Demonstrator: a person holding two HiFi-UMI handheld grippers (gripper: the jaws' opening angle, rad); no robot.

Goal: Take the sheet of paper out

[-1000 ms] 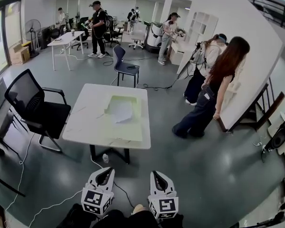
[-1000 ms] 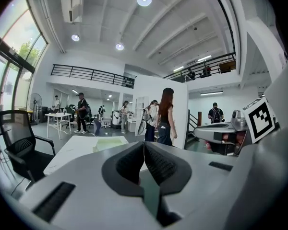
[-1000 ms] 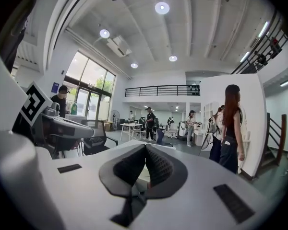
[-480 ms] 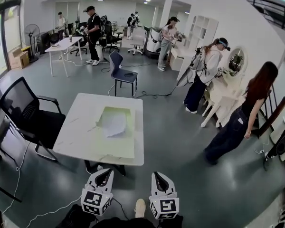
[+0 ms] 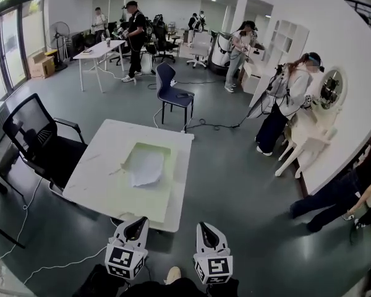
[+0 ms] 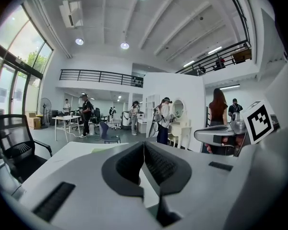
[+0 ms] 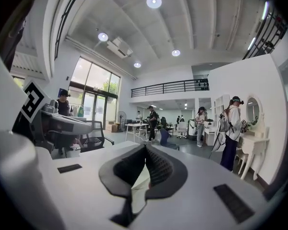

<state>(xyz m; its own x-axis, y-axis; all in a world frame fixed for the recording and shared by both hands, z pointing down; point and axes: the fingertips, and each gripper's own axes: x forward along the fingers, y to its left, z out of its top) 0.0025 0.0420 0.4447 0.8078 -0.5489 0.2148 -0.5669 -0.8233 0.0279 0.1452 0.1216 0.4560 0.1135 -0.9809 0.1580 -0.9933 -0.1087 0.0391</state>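
Observation:
A crumpled white sheet of paper [image 5: 147, 168] lies on a pale green folder [image 5: 149, 198] spread over a white table [image 5: 96, 172] in the head view. My left gripper [image 5: 136, 223] and right gripper [image 5: 204, 226] are held side by side just short of the table's near edge, both pointing at it. Each is shut with nothing between its jaws. In the left gripper view my left gripper [image 6: 144, 143] has its pads meeting, and the tabletop [image 6: 62, 152] stretches ahead of them. The right gripper view shows my right gripper [image 7: 145, 147] with its pads pressed together too.
A black office chair [image 5: 40, 144] stands at the table's left side and a blue chair [image 5: 173, 94] beyond its far end. A white cable [image 5: 62, 266] trails on the floor at the left. Several people stand further back, one bends at the right edge [image 5: 346, 197], near a white dressing table [image 5: 312, 135].
The table has come nearer to both grippers, which have stayed shut. The person in dark jeans has walked off to the right edge of the head view.

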